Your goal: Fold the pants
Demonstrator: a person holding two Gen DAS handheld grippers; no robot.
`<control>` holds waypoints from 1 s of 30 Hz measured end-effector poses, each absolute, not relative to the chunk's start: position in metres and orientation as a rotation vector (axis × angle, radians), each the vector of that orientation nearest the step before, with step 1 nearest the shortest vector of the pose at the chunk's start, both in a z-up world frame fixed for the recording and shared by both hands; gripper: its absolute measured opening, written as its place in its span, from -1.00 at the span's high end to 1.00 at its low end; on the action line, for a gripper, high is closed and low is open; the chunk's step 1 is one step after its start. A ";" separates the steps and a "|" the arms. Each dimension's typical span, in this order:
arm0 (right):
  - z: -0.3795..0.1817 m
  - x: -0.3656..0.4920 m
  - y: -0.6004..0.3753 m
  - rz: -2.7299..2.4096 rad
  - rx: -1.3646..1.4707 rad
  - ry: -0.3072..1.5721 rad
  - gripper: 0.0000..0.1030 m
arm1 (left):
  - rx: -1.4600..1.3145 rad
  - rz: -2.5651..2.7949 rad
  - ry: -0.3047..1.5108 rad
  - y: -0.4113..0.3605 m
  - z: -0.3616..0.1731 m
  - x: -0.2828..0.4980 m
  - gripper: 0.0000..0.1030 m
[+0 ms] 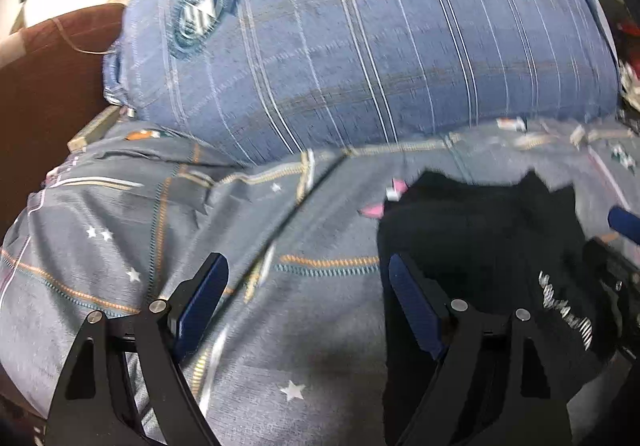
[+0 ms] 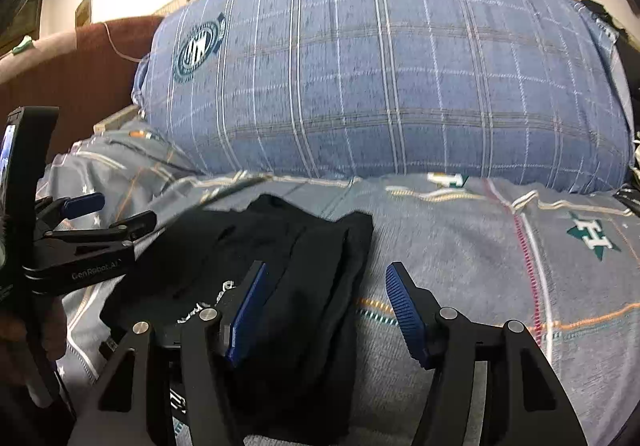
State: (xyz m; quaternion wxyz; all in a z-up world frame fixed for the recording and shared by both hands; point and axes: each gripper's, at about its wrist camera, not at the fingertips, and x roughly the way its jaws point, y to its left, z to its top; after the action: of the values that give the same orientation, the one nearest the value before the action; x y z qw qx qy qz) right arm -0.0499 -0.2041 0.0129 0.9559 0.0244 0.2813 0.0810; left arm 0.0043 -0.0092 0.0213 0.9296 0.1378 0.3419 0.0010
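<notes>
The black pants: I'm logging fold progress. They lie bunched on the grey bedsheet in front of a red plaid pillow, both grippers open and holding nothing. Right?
Not quite: the pillow is blue plaid, as the right wrist view shows. Otherwise yes: black pants on the grey bedsheet, left gripper and right gripper open, empty.

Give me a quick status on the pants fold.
Left gripper open, empty. Right gripper open over black pants. Pants bunched on bedspread. Nothing in the way.
</notes>
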 end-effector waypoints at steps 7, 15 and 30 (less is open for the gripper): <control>-0.019 -0.031 -0.192 0.173 -0.003 0.746 -0.20 | 0.403 0.028 0.722 -0.026 0.001 0.004 -0.67; -0.008 -0.034 -0.217 0.162 0.125 0.706 -0.29 | 0.284 0.006 0.763 -0.006 0.016 0.010 -0.66; 0.002 -0.056 -0.160 0.366 -0.144 0.602 0.68 | 0.384 0.016 0.757 -0.018 0.003 0.011 -0.68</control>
State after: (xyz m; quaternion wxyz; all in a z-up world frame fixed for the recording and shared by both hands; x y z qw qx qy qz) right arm -0.0559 -0.1597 0.0018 0.9360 -0.0703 0.2946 0.1793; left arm 0.0106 -0.0176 0.0030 0.9113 0.1861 0.3672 0.0078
